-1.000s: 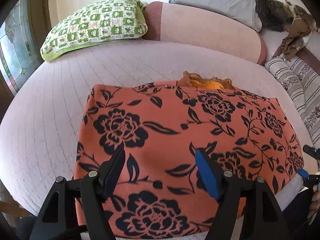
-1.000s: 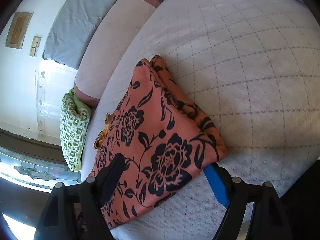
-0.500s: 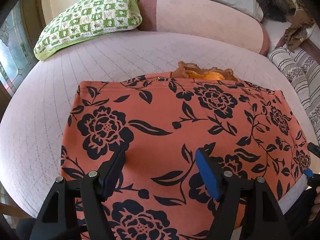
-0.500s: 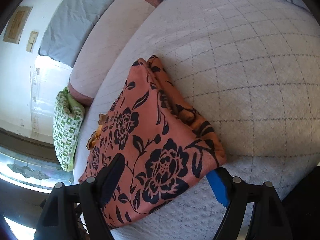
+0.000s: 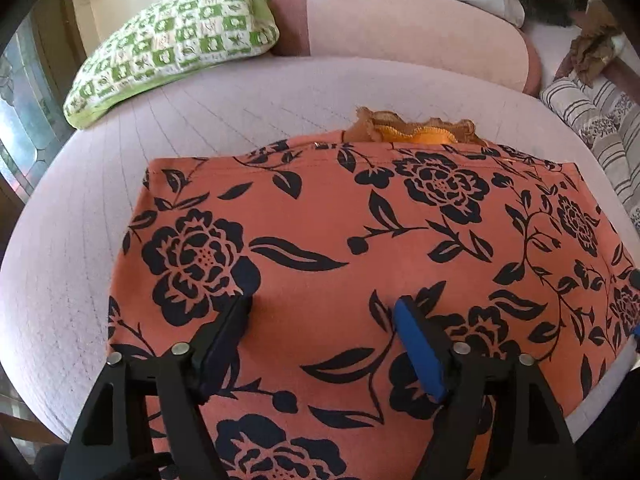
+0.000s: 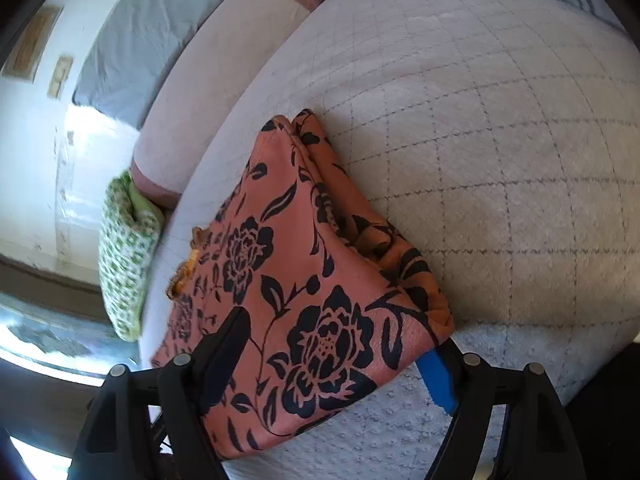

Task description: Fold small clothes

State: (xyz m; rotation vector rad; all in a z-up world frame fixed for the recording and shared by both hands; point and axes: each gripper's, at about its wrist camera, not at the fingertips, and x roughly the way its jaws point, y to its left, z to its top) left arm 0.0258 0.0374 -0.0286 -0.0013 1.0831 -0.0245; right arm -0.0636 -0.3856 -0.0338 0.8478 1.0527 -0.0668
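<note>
An orange garment with black flowers (image 5: 360, 248) lies folded flat on the quilted bed (image 5: 240, 120). An orange frilled edge (image 5: 416, 130) sticks out from under its far side. My left gripper (image 5: 324, 320) is over the near middle of the garment, its jaws opening, with only flat cloth beneath them. In the right wrist view the garment's near right corner (image 6: 424, 320) lies between the jaws of my right gripper (image 6: 336, 344), which are closing. The blue pad (image 6: 436, 376) is right at the corner's edge, and the black finger (image 6: 228, 340) lies over the cloth.
A green checked pillow (image 5: 172, 40) and a pink bolster (image 5: 400, 24) line the far side of the bed. Striped cushions (image 5: 592, 120) and a brown cloth heap (image 5: 592, 48) sit at the right. The bed's edge (image 5: 24, 320) curves down at the left.
The left gripper has come lower and closer over the garment. The right gripper's jaws have narrowed, and the blue pad has come up against the garment's corner.
</note>
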